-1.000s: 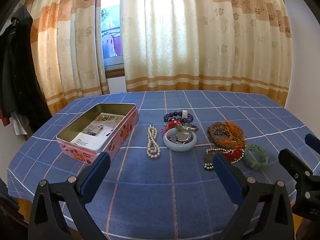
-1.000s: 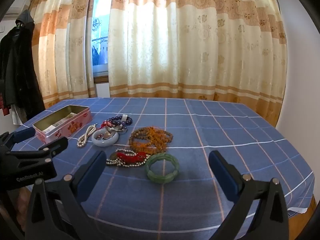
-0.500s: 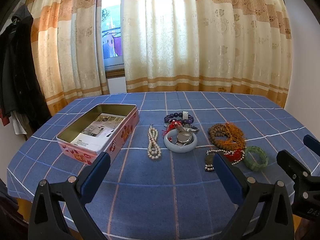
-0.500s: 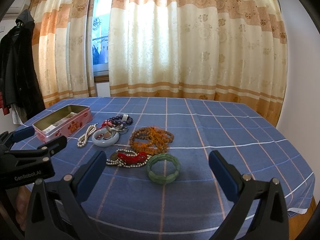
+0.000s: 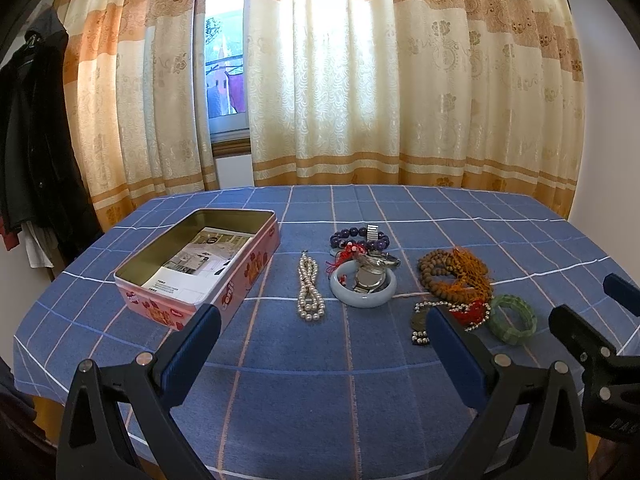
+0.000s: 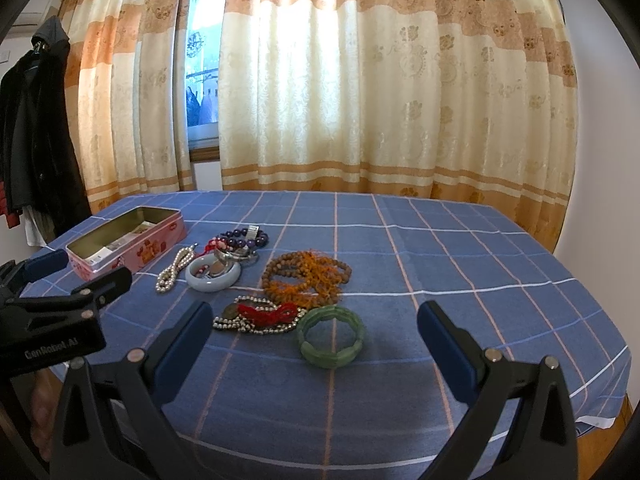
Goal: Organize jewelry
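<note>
An open pink tin box (image 5: 208, 264) (image 6: 128, 242) stands on the blue checked cloth at the left, with a printed paper inside. To its right lie a pearl strand (image 5: 309, 292) (image 6: 174, 269), a pale bangle (image 5: 363, 291) (image 6: 213, 276) with a watch in it, purple beads (image 5: 358, 237) (image 6: 244, 237), brown beads with orange tassels (image 5: 454, 272) (image 6: 308, 278), a silver-and-red strand (image 5: 448, 314) (image 6: 260, 316) and a green bangle (image 5: 513, 319) (image 6: 331, 336). My left gripper (image 5: 320, 336) is open and empty, near the pearls. My right gripper (image 6: 316, 324) is open and empty, just short of the green bangle.
The table's front edge (image 6: 320, 462) is just below both grippers. Curtains (image 5: 400, 80) and a window hang behind the table. Dark coats (image 5: 28, 140) hang at the far left. The other gripper shows at each view's side (image 5: 592, 344) (image 6: 60, 312).
Both grippers have drifted slightly; the view of the jewelry has barely shifted. Both stay open and nothing on the table has moved.
</note>
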Tool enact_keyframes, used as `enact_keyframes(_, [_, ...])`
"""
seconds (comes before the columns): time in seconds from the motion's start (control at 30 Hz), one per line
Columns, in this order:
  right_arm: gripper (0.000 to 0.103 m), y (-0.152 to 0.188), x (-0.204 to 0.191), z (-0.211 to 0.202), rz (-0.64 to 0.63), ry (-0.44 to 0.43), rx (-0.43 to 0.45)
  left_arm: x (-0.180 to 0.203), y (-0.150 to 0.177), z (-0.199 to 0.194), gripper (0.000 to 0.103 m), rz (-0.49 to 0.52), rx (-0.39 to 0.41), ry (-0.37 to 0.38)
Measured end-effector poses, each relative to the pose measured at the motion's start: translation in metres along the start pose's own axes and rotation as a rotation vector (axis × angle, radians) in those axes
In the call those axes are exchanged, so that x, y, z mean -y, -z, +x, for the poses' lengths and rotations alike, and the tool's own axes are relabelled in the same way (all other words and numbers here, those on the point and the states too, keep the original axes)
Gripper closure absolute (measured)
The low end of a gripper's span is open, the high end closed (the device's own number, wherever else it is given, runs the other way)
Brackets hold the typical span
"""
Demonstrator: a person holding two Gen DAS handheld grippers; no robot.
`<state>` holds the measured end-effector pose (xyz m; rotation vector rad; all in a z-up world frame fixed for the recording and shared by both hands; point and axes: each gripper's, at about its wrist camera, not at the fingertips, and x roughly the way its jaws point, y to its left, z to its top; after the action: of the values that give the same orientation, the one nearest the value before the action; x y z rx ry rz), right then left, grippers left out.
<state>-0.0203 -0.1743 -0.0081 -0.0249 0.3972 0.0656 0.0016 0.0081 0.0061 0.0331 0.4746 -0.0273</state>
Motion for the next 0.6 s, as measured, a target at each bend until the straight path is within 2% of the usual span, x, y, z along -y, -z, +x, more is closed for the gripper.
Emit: enact_keyframes(0.6, [0.000,0.0032,-0.0025,0.0054,0.004,-0.001,-0.008,-0.0007,-0.0001,-0.0005,0.001,0.002,0.001,-0.002])
